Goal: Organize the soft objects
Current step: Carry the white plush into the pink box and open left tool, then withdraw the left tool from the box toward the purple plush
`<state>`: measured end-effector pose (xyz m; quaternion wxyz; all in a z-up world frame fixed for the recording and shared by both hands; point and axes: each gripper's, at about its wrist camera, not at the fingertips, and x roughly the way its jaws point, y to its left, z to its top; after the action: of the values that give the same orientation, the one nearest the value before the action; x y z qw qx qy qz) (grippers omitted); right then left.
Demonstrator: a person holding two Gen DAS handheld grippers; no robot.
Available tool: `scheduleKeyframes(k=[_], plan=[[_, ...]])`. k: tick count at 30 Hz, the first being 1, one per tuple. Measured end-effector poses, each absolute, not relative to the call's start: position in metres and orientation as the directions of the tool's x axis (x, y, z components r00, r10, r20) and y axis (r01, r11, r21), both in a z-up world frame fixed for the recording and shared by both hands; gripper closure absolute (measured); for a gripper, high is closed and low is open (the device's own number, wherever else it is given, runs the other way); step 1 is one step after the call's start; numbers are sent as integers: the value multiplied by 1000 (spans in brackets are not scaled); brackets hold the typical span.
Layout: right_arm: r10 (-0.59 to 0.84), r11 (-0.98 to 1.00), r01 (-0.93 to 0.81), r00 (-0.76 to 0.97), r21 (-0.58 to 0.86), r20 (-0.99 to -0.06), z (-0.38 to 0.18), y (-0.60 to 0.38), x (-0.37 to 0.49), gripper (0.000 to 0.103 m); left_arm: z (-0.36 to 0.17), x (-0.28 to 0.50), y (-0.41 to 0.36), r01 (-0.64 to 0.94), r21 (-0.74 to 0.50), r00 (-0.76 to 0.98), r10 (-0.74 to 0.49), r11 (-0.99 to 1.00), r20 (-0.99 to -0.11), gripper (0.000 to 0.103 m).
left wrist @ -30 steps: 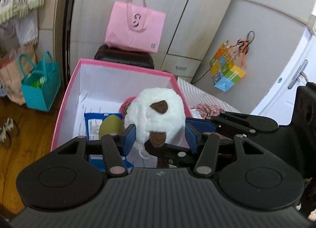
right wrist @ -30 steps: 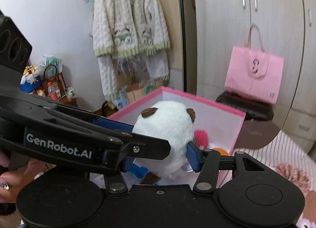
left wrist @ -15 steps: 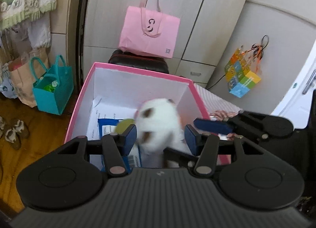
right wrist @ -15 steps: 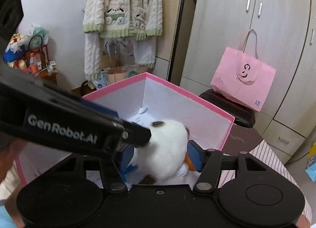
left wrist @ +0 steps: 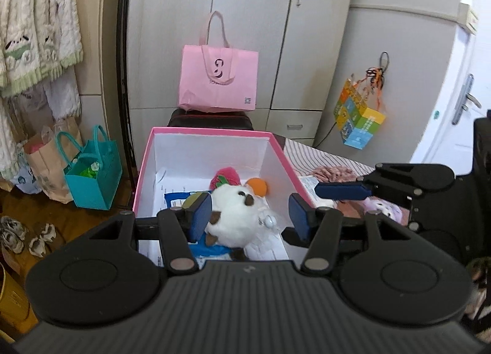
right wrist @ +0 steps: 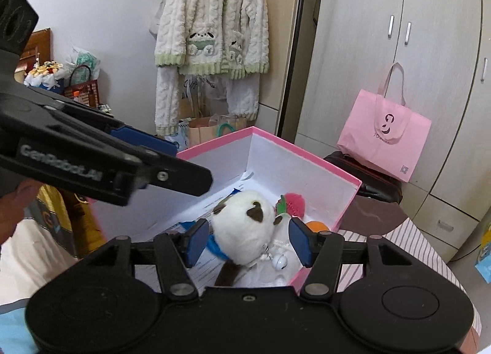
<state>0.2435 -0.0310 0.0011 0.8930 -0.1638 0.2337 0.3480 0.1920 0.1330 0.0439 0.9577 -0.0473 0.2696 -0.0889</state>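
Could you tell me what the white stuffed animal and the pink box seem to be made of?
White stuffed animal: looks like plush fabric with a fuzzy, matte pile and brown patches, so probably soft stuffing inside. A small shiny bell by it looks like metal or plastic. Pink box: appears to be stiff cardboard, with straight thin walls, sharp corners, a pink outside and a plain white matte inside.

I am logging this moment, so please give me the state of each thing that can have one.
Box: open, no lid.
White plush: lying in box, released.
Left gripper: jaws open, just widened.
Right gripper: jaws open, empty.
Wardrobe doors: closed.
Pink bag: upright.
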Motion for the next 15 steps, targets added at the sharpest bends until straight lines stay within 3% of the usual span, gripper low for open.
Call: scheduleKeyframes(k=[15], plan=[[528,706,-679,695,-202,-488,28,-67,175,37,76,107,107,217,-86,840,-231,972,-490,41]])
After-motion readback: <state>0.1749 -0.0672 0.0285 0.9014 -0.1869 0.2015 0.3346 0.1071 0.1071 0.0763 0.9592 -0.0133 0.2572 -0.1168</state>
